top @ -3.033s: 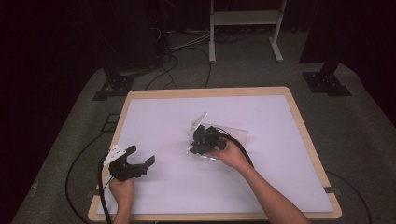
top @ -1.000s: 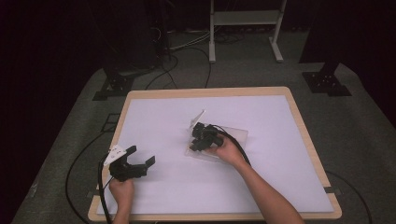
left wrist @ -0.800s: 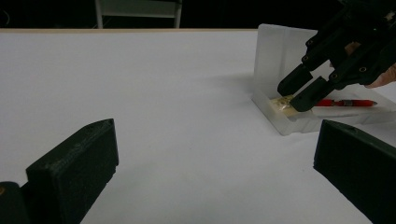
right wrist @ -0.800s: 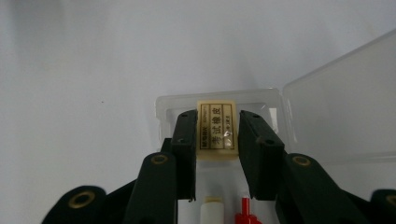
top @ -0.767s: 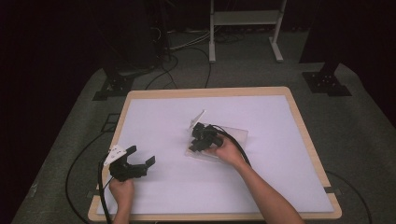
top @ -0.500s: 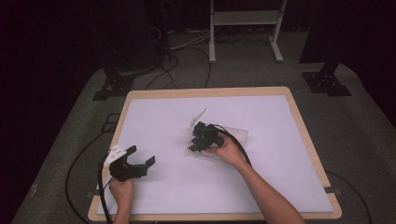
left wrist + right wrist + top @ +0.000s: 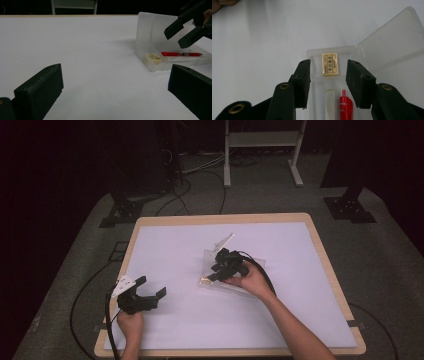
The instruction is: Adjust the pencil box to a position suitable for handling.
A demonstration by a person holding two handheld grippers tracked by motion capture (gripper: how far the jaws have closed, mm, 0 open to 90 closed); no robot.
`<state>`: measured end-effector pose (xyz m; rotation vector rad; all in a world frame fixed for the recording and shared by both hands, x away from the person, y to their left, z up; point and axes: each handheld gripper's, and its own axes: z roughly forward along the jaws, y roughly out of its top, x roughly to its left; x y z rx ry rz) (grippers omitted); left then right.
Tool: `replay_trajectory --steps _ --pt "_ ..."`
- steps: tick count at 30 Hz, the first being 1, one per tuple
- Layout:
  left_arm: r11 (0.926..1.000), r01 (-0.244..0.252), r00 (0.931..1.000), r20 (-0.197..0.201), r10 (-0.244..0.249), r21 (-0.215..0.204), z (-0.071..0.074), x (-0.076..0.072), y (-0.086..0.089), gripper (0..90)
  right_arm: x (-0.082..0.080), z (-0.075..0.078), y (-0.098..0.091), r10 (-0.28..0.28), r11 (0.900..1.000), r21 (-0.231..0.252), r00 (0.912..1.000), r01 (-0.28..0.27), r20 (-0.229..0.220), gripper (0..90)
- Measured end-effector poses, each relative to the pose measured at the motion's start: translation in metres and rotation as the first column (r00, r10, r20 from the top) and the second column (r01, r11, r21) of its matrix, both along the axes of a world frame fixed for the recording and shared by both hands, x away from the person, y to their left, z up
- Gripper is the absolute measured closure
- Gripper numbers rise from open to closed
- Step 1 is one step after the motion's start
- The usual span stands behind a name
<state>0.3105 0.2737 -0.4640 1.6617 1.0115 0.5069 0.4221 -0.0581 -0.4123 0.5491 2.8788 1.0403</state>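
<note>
A clear plastic case (image 7: 250,287) lies open at mid-table, its lid (image 7: 222,241) tilted up. Inside lie a beige labelled eraser (image 7: 330,64), a red pen (image 7: 345,107) and a white stick (image 7: 330,105). My right gripper (image 7: 328,63) hovers over the case. Its jaws have just been opening and stand either side of the eraser without touching it. From the left gripper view, the case (image 7: 160,65), eraser (image 7: 153,58) and pen (image 7: 181,54) sit at the right, under the right gripper (image 7: 184,33). My left gripper (image 7: 151,287) rests near the front left, jaws wide and empty.
The white table top (image 7: 170,255) has a wooden rim (image 7: 220,218). Cables trail from both grippers, and a hand (image 7: 222,3) shows at the top left of the right gripper view. Stand legs (image 7: 227,175) and cables lie on the floor behind.
The right gripper has drawn back and up a little over the open case. The left gripper and the case have stayed where they were.
</note>
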Motion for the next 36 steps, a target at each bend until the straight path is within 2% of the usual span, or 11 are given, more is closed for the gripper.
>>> replay_trajectory --steps 22,25,32,34,36 --pt "1.0 0.001 1.0 0.0 -0.001 0.003 0.0 0.0 0.0 0.0 -0.011 0.011 -0.02 0.015 0.9997 0.016 0.9998 -0.015 0.013 49.3" --pt "1.0 0.001 1.0 0.0 -0.001 0.004 0.0 0.0 0.0 0.0 -0.013 0.013 -0.024 0.003 0.9998 0.02 1.0 -0.003 0.0 47.8" --pt "1.0 0.0 1.0 0.0 0.0 0.005 0.0 0.0 0.0 0.0 -0.013 0.016 -0.037 -0.007 0.9992 0.038 0.9997 0.006 0.021 41.4" --pt "1.0 0.0 1.0 0.0 0.0 0.005 0.0 0.0 0.0 0.0 -0.015 0.016 -0.041 -0.032 0.9986 0.043 0.9994 0.032 0.015 39.5" --pt "1.0 0.0 1.0 0.0 0.0 0.005 0.0 0.0 -0.001 0.0 -0.016 0.016 -0.043 -0.031 0.9987 0.041 0.9993 0.03 0.022 39.5"
